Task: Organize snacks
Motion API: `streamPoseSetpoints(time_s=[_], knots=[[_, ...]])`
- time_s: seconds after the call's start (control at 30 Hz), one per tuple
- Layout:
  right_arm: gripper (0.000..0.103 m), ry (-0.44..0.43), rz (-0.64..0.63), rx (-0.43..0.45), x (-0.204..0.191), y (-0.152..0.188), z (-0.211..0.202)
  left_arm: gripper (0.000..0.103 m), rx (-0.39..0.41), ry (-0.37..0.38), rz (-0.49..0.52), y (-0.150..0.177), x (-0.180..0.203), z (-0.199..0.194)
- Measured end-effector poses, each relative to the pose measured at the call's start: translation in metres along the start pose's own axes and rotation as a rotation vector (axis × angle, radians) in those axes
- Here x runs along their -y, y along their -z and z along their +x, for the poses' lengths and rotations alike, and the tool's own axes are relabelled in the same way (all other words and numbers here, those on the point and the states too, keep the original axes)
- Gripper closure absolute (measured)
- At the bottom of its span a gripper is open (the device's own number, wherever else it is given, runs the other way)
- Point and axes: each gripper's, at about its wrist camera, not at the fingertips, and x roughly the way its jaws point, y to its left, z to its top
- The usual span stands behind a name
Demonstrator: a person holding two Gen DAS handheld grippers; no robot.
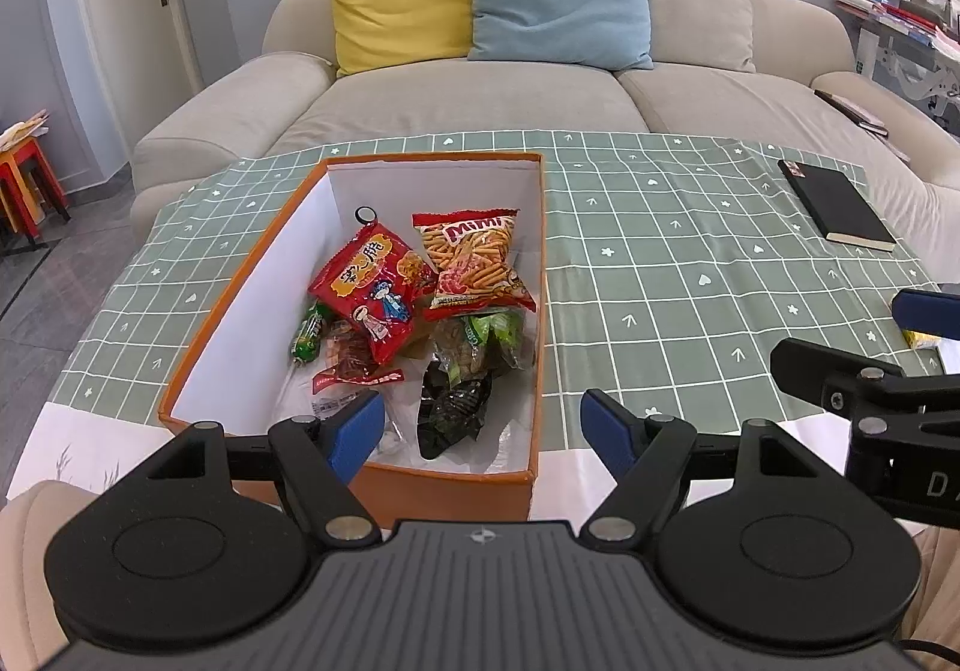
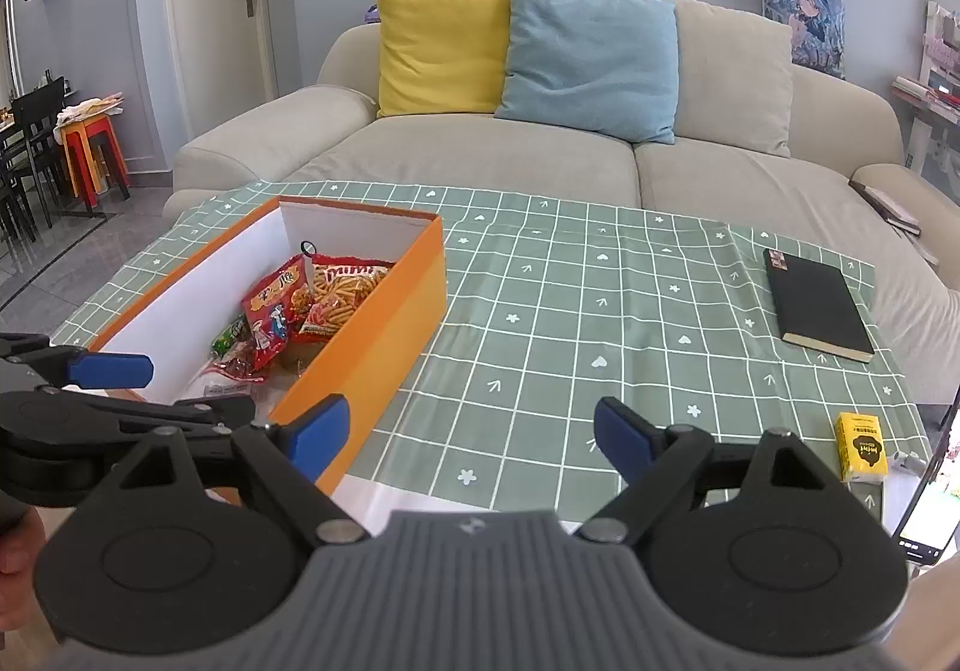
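Both the left gripper (image 1: 483, 425) and right gripper (image 2: 471, 437) hover spread and empty, since the snacks (image 1: 420, 305) already sit inside the orange box (image 1: 240, 311).

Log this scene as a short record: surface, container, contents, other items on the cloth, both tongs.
surface: green checked tablecloth
container: orange box, lid off, on the cloth's left part
contents: red snack bag, Mimi stick snack bag, green packets, dark packet
other items: black notebook, small yellow carton
left tongs: open, empty, at the box's near end
right tongs: open, empty, over bare cloth
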Motion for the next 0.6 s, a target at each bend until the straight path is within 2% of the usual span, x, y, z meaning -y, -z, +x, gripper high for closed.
streamPoseSetpoints(time_s=[0.6], knots=[[0.014,0.003,-0.002,-0.003,0.002,0.0014,0.0007,0.016,0.022,0.0,0.001,-0.0001,0.0008,-0.0041]])
